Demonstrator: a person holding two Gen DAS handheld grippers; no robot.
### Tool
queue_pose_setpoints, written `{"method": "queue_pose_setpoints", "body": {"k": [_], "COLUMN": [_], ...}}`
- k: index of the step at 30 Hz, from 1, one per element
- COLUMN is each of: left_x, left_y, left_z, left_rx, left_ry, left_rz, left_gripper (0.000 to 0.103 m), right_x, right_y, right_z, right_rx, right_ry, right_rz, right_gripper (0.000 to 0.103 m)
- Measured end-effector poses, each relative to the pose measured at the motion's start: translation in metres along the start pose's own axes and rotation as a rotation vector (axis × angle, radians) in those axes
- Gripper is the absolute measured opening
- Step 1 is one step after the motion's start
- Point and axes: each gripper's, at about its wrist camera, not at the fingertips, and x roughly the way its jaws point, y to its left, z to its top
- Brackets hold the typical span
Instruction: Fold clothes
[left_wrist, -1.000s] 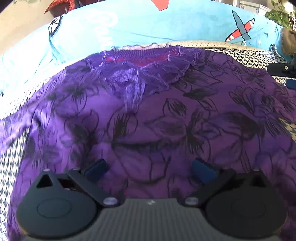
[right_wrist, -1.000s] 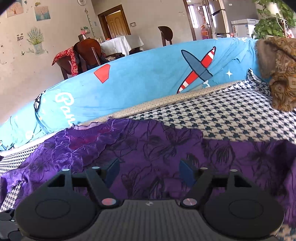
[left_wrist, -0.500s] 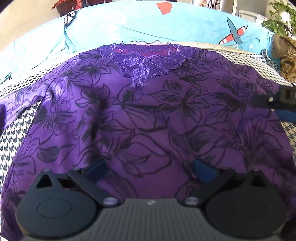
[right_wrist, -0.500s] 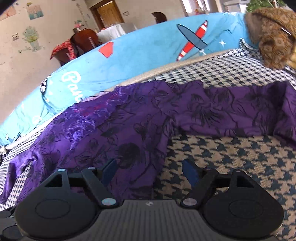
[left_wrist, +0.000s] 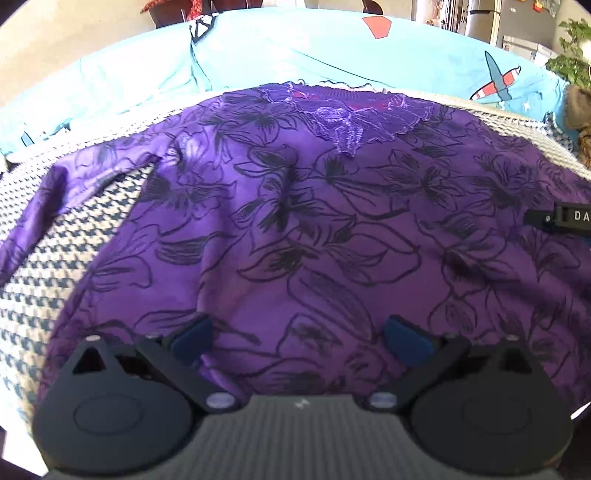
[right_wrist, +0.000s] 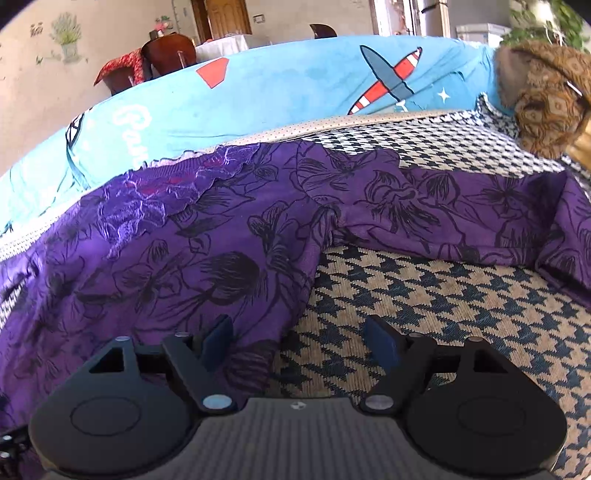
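Houndstooth sofa cover (right_wrist: 424, 295) carries the work; blue airplane-print sheet (right_wrist: 277, 92) drapes the backrest behind it, and a dining area with chairs shows beyond.

Left claw (left_wrist: 297, 338): fingers spread apart, nothing between them, hovering low over the lower body of the purple blouse (left_wrist: 314, 221). Right claw (right_wrist: 299, 339): fingers likewise apart and empty, straddling the blouse's side edge, with the left pad over purple fabric and the right pad over bare sofa cover.

Blouse position: spread flat, front up, on the sofa cover, lace neckline (left_wrist: 351, 118) toward the backrest. One sleeve (left_wrist: 74, 192) trails off to the left of the blouse body. The other sleeve (right_wrist: 461, 218) runs out to the right of the body, with a fold-back at its far end. The right claw's housing is visible at the blouse's right edge in the left wrist view.

Judgement: garment laid out, no fold made yet; next step is probably gripping an edge or sleeve.

Risks:
- Fabric looks thin and slippery; a shallow pinch could slip out mid-lift.
- Right claw sits on the boundary; closing there may catch the sofa cover along with the blouse and drag both.
- Far sleeve is already creased; folding over it would lock in a lump.
- Uneven lift by the two claws would skew the fold.

Containers: none in view. A brown patterned cloth (right_wrist: 546, 92) is heaped at the sofa's right end, well apart from the blouse.
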Motion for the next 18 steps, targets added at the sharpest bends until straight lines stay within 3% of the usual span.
{"method": "queue_pose_setpoints", "body": {"k": [9,18], "left_x": [-0.003,-0.007], "left_y": [0.034,0.046], "left_z": [-0.004,-0.012], "left_rx": [-0.158,-0.168], "left_ry": [0.043,0.035], "left_rz": [0.093,0.105], "left_gripper": [0.103,0.103], "right_x": [-0.004,-0.01], "right_y": [-0.003,-0.008], "right_z": [-0.005,-0.013], "right_rx": [0.007,-0.009], "right_ry": [-0.016,-0.039], "right_rz": [0.016,0.042], "right_gripper": [0.079,0.078]}}
